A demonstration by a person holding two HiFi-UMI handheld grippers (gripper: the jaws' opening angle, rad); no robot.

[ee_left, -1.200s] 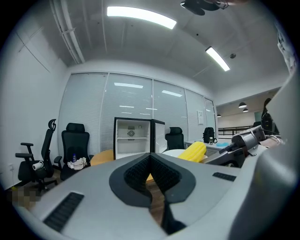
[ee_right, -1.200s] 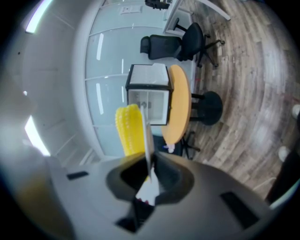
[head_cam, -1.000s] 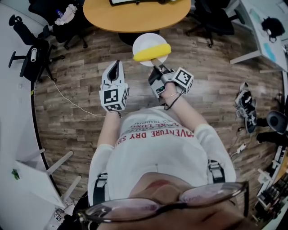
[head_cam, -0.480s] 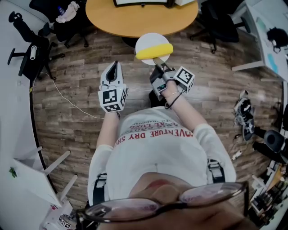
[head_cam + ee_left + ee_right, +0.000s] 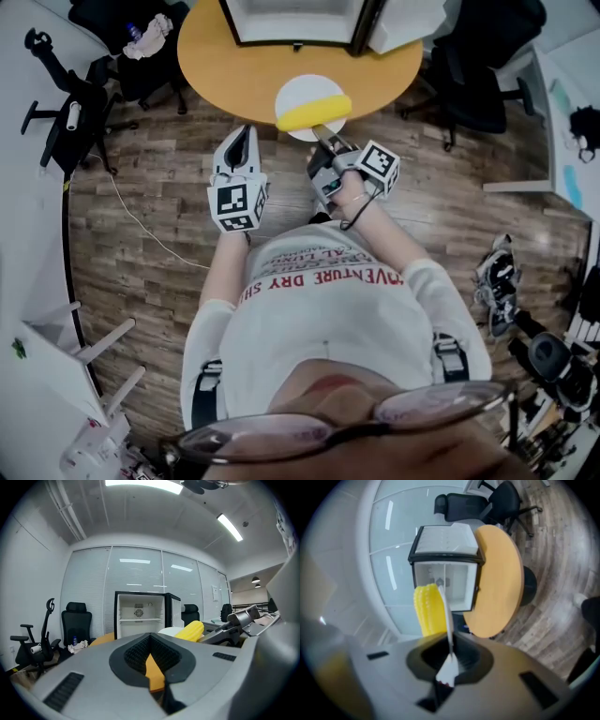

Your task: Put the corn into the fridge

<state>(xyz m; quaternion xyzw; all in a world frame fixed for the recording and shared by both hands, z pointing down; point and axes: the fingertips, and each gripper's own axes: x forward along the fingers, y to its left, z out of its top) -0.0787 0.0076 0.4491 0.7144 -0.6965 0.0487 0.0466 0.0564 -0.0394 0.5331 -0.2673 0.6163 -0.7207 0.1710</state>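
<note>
**Head view.** A person in a white printed T-shirt [image 5: 328, 309] stands on a brown wood-plank floor [image 5: 141, 197], one gripper in each hand. The left gripper [image 5: 242, 134] points at the near edge of a round orange-topped wooden table [image 5: 230, 66]. Its jaws are drawn together to a point with nothing in them. To its right, the right gripper [image 5: 322, 132] is clamped on the near rim of a round white plate [image 5: 305, 91]. A yellow corn cob [image 5: 313, 115] lies across the near half of the plate, which hangs over the table's near edge. On the far side of the table is a small black fridge with a white inside [image 5: 295, 19], its door open to the right. Black office chairs [image 5: 492, 42] stand at the far right.

**Left gripper view.** The left gripper [image 5: 151, 657] has its jaws closed and empty, with the orange table top [image 5: 101, 640] beyond them. Straight ahead is the open fridge [image 5: 139, 616]. To the right are the corn cob [image 5: 189, 631] and the plate [image 5: 169, 631].

**Right gripper view.** This view is rolled on its side. The right gripper [image 5: 449, 662] pinches the plate [image 5: 446, 616], seen edge-on as a thin white line. The corn cob [image 5: 427, 609] rests against the plate's left face, and the open fridge [image 5: 445, 581] and table [image 5: 499, 578] lie beyond.
</note>
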